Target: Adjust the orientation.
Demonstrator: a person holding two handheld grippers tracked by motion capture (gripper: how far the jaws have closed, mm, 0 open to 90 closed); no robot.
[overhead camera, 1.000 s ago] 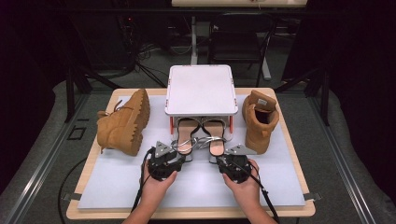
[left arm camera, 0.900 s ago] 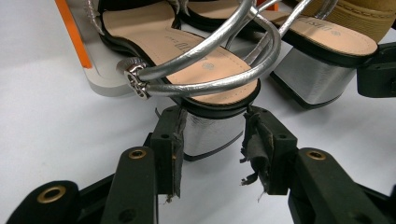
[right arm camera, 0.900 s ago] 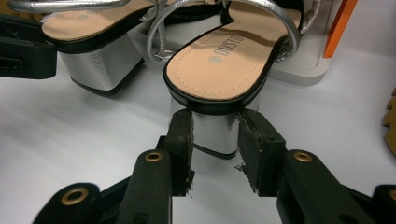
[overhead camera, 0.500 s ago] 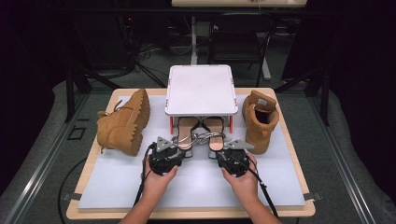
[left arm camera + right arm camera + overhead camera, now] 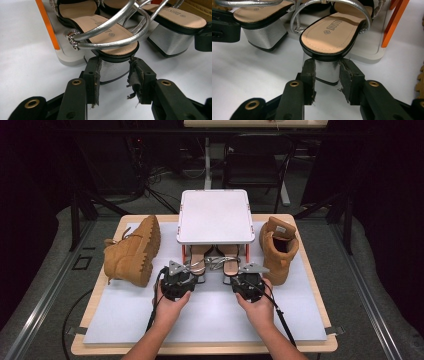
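A pair of silver-strapped sandals with silver block heels lies under a white rack [image 5: 214,215] with orange legs. My left gripper [image 5: 194,274] [image 5: 113,75] has its jaws on either side of the left sandal's [image 5: 199,256] heel [image 5: 113,68]. These jaws have just been closing, and both pads touch the heel. My right gripper [image 5: 236,275] [image 5: 327,72] is shut on the right sandal's [image 5: 231,259] heel [image 5: 327,67]. In each gripper view the other sandal [image 5: 172,25] [image 5: 259,22] lies alongside.
A tan boot [image 5: 134,251] lies on its side left of the rack. A second tan boot [image 5: 279,251] stands upright to the right, close to my right gripper. The white mat [image 5: 200,320] on the wooden table stretches toward the near edge.
Both hands have edged a little toward the rack, the right one more. The left jaws have narrowed around the left heel.
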